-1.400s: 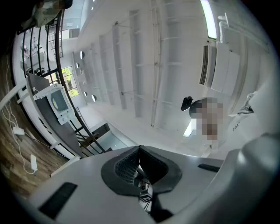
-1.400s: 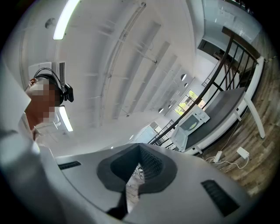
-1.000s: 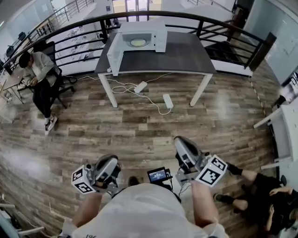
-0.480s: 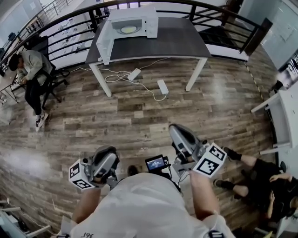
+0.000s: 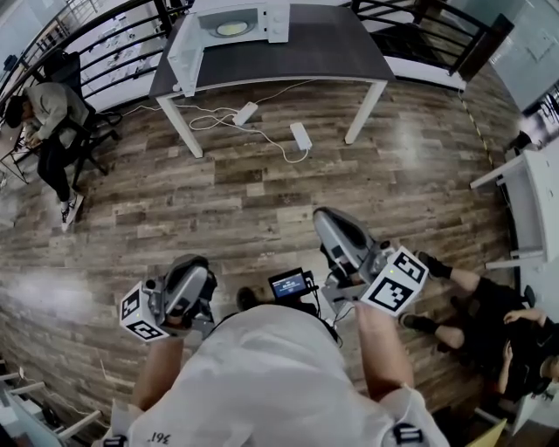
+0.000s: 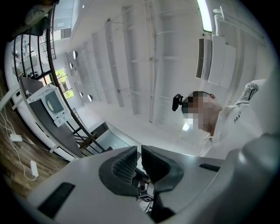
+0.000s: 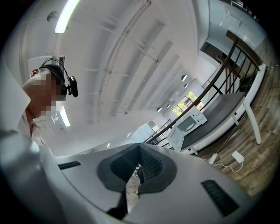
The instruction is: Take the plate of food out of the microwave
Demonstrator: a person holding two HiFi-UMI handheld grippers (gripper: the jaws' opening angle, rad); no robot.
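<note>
A dark-topped table [image 5: 306,48] carries the open microwave [image 5: 272,19] at its left end.

Bright, even light from a ceiling strip lamp [image 6: 204,15]; fisheye warps the edges, wooden floor [image 5: 410,148] glares softly.

so the table [image 5: 288,52] is the anchor here. the microwave [image 5: 278,22] sits on it at the far left end, with its door [image 5: 183,57] swung out by the table's left front corner. the plate of food [image 5: 231,28] is inside the microwave. a railing [image 5: 483,45] runs behind the table and round its right side. on the floor just in front of the table lies one power strip [image 5: 245,113], with a second strip [image 5: 300,135] a bit further out and to the right. off to the table's left a seated person [image 5: 48,100] is on a chair [image 5: 83,127]. well to its right stands a side table [image 5: 537,209], and another person [image 5: 489,319] sits on the floor further out from that.
</note>
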